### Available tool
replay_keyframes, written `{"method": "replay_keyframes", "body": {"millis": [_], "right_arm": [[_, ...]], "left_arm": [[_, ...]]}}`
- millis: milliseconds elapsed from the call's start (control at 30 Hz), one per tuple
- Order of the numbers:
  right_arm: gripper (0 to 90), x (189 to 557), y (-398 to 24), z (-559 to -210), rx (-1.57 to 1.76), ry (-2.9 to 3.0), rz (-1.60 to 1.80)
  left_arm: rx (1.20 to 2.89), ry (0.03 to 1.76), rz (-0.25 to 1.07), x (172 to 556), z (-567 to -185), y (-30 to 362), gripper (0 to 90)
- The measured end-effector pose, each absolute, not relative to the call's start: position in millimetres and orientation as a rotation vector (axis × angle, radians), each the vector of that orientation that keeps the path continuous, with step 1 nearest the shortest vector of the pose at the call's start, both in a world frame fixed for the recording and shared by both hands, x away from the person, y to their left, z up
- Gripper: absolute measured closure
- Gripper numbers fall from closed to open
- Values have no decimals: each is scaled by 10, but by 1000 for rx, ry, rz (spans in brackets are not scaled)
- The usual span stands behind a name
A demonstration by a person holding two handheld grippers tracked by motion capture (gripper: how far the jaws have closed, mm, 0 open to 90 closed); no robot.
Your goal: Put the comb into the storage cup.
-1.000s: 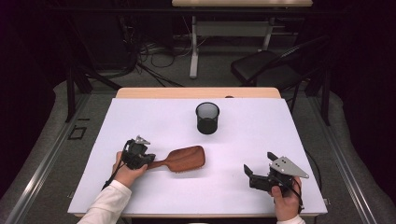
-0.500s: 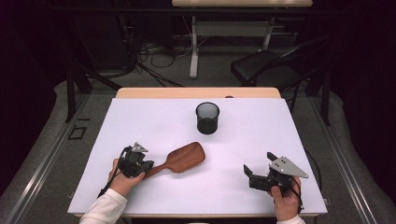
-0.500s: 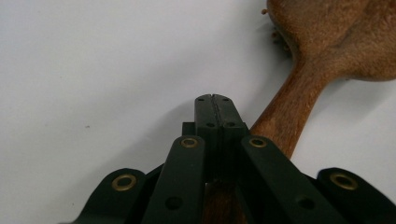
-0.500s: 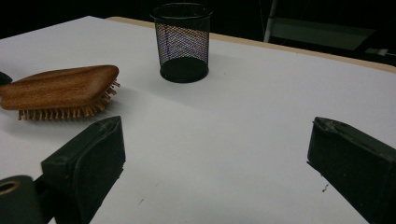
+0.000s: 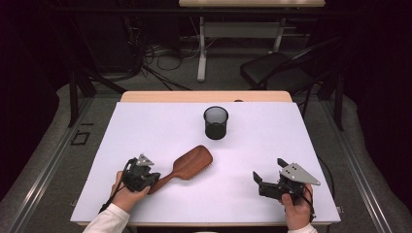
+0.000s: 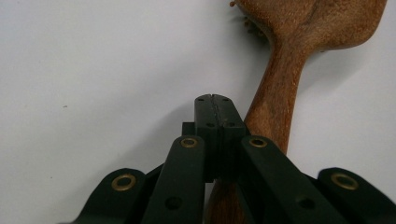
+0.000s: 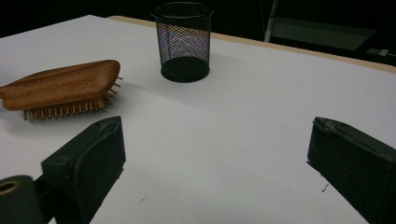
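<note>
Evidently the brown wooden paddle hairbrush [image 5: 187, 166] lies bristles-down on the white tabletop [image 5: 145, 126], its stiff, light handle beside the clenched, empty left tool [image 6: 215, 99]; the handle is best gripped. The right tool [image 7: 215, 154] is held released.

The white table [image 5: 160, 131] is evenly and brightly lit from overhead, while the room beyond it sinks into near black. Shadows beside the mesh cup [image 5: 215, 123] stay soft and short. My jaws close to the lenses look slightly blurred and grainy.
</note>
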State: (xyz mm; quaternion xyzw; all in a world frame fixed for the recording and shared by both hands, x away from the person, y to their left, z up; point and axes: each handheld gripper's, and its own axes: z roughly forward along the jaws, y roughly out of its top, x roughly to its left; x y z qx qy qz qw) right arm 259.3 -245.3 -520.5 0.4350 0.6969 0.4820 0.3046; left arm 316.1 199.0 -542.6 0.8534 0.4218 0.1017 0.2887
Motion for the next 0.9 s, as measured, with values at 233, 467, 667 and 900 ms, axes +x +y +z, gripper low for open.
{"method": "replay_keyframes", "body": {"millis": [233,467,667,900], "right_arm": [[39,2592,-2455,-5204,1152,1845,1275],[39,2593,-2454,-5204,1151,1846,1274],[39,2594,-2453,-5204,1150,1848,1269],[39,2597,-2455,-5205,1150,1853,1267]], "left_arm": [[2287,1108,258,3116,-5422,1973,900],[2290,1100,268,3103,-5422,1954,900],[2293,1097,272,3105,-5426,1949,900],[2298,1088,296,3106,-5440,1942,864]]}}
